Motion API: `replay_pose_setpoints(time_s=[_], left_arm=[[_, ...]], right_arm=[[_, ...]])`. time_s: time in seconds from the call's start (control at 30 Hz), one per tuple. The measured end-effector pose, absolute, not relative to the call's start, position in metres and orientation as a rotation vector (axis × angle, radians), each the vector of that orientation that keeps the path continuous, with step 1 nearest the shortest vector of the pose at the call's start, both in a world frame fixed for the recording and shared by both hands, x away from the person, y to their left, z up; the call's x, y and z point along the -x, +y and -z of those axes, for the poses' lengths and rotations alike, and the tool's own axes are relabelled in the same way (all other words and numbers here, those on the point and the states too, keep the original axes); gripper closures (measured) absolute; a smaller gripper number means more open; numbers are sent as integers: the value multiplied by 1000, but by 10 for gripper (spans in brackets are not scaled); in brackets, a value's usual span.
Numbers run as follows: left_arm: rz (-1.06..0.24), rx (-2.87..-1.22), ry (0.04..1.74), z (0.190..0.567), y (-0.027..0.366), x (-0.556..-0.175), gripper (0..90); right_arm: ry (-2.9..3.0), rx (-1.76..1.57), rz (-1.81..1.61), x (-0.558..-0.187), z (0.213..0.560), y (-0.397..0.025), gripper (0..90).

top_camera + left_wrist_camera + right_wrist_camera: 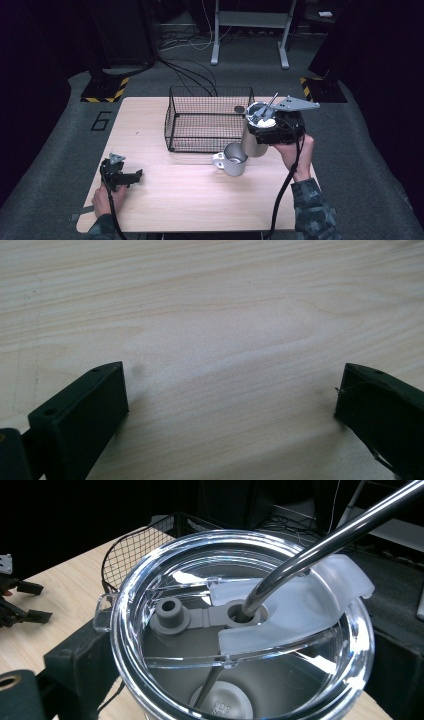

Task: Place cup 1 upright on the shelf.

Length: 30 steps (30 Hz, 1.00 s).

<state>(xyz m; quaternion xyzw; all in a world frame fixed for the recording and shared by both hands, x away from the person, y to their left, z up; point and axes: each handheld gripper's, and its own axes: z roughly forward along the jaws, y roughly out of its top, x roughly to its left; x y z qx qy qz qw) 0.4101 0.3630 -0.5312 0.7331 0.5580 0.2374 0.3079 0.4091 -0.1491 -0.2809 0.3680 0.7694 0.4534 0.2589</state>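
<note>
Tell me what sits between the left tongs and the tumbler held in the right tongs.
In the high view, bare tabletop, then a metal mug, separates the left tongs from the tumbler in the right tongs.

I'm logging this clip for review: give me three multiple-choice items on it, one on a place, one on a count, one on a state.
1. Where does the metal mug stand?
A. Inside the wire basket
B. On the table in front of the wire basket
C. On the floor

2. How many straws pass through the clear lid?
A. None
B. One
C. Three

3. How is the left gripper?
A. Open, holding nothing
B. Shut on the mug
C. Shut on a straw

Answers: 1 B, it stands outside the mesh; 2 B, one metal straw; 3 A, bare wood between its jaws.
</note>
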Motion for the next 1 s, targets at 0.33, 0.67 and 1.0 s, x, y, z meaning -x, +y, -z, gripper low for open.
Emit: replay_pose_setpoints(time_s=[0.33,0.67,1.0], left_arm=[[-628,-1939,1475,531,363,-410,3],[-628,-1939,1475,531,363,-410,3],[-628,-1939,1475,531,363,-410,3]], right_arm=[[2106,-967,-1237,-423,274,-134,36],[2132,-928,-1222,-433,266,-118,35],[2151,-908,-1228,-447,263,-103,36]])
